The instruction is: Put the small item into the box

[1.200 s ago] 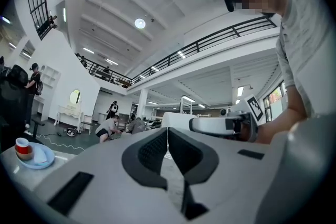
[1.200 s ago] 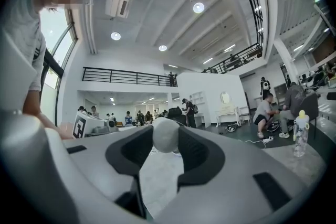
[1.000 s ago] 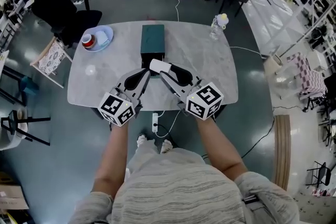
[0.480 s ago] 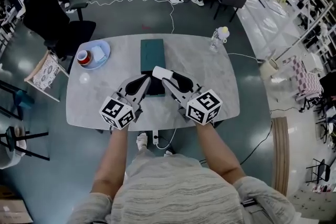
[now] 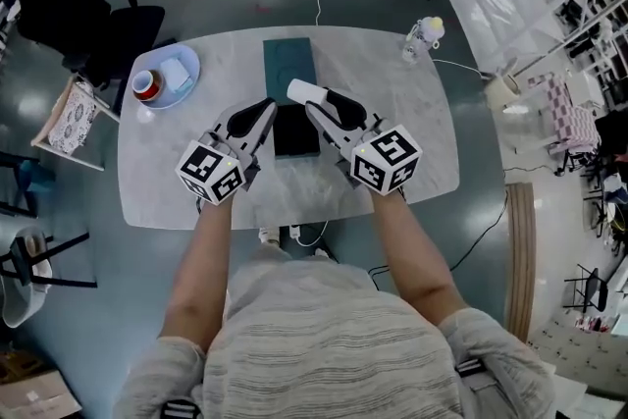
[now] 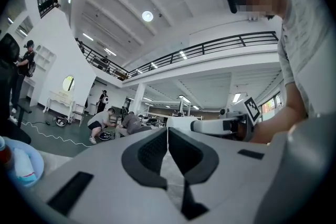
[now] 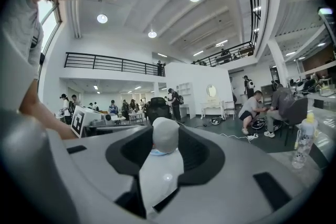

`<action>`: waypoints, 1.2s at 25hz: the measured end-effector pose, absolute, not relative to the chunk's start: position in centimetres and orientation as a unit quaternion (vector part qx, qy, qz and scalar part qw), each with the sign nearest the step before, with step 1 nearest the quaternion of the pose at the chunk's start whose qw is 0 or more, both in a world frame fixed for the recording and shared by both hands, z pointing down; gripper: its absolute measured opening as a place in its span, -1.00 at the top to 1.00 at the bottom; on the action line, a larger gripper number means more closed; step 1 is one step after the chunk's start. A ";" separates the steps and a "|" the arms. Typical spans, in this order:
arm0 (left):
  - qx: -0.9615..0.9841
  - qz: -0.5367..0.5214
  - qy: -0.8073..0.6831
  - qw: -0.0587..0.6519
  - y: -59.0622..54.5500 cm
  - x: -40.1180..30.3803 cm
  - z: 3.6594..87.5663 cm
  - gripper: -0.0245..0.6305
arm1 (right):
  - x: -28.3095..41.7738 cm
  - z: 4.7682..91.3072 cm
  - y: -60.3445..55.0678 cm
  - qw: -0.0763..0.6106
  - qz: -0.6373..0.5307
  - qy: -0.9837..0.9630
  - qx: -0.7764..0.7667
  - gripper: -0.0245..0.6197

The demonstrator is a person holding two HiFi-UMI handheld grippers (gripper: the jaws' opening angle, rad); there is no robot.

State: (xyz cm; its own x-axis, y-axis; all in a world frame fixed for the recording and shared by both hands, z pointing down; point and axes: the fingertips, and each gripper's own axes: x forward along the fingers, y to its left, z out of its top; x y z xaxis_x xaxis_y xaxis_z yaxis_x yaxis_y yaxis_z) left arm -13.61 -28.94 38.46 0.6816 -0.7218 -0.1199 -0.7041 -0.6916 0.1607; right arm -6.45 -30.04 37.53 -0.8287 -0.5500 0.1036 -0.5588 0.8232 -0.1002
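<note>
Item point(image 7: 160, 170), which we judge light, rigid and smooth, best gripped across its body, as our right gripper point(image 7: 166, 141) clamps it; left gripper point(image 6: 168, 138) closed, empty.

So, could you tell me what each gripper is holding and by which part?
The right gripper grips a small white bottle by its body, its rounded end sticking out past the jaws. The left gripper is shut and holds nothing.

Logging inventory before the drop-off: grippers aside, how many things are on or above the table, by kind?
Green box: 1
Small white item: 1
Bottle: 1
Blue dish: 1
Red-and-white cup: 1
Pale item in dish: 1
Total: 6
</note>
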 end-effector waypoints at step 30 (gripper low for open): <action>0.920 -0.089 -0.376 0.071 -34.6 -16.4 45.7 0.86 | -9.6 55.4 -34.1 0.265 0.092 -0.910 0.305 0.41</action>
State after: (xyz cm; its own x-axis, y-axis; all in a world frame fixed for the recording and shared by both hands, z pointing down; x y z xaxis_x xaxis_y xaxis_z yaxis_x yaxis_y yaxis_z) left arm -16.38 -34.57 45.73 0.7015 -0.7041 -0.1105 -0.6786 -0.7072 0.1982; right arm -9.62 -34.11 55.42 -0.6727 -0.5068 0.5391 -0.6049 0.7963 -0.0062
